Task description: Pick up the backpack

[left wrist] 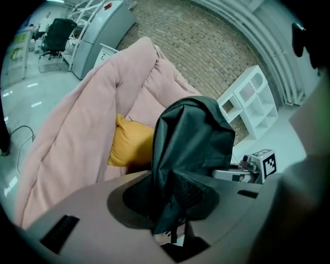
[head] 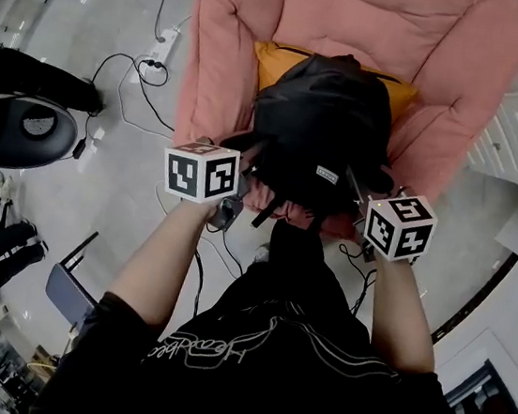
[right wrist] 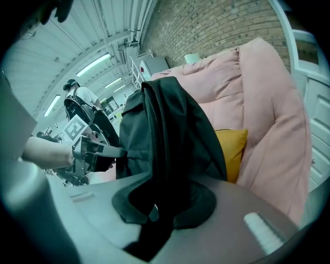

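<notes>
We are at the lifting step. Our left tool (head: 242,173) pinches a fold of the black backpack (head: 322,124), and our right tool (head: 367,195) is clamped on fabric beside its zip. The backpack rests against the yellow cushion (head: 276,62) in the pink armchair (head: 233,46). Next, we judge, both tools must rise together with firm grips.

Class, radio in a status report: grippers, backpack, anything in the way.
Left gripper shut on backpack; right gripper likewise. Backpack upright at the pink armchair seat front. Yellow cushion behind it; nothing blocking.
</notes>
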A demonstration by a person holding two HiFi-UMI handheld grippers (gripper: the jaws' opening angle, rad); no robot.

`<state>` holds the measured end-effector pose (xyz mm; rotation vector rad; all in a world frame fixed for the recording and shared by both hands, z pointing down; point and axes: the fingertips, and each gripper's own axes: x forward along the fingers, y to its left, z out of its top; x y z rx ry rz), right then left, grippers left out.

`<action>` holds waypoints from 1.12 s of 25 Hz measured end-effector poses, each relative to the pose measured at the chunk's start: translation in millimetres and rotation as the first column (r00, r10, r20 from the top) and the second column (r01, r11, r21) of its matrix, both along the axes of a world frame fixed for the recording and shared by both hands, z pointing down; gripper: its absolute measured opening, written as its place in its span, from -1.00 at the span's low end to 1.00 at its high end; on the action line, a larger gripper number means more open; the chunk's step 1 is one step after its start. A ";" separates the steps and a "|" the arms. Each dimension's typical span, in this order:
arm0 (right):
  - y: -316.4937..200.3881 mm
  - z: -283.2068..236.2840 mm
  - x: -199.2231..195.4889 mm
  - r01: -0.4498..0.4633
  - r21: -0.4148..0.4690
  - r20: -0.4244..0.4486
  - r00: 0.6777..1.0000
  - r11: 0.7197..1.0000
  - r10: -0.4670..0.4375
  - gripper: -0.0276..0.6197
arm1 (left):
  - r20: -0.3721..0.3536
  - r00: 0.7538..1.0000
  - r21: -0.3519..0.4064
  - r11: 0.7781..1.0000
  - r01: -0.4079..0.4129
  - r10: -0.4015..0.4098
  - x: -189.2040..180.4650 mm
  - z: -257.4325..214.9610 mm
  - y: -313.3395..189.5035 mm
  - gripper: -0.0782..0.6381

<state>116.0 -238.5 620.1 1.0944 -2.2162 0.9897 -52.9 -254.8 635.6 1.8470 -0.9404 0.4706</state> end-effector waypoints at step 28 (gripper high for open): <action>104.1 -173.1 -27.8 0.033 0.276 0.084 0.995 0.961 -0.058 -0.75 | 0.088 0.996 0.311 0.950 -0.030 0.003 -29.1 -198.4 112.2 -0.48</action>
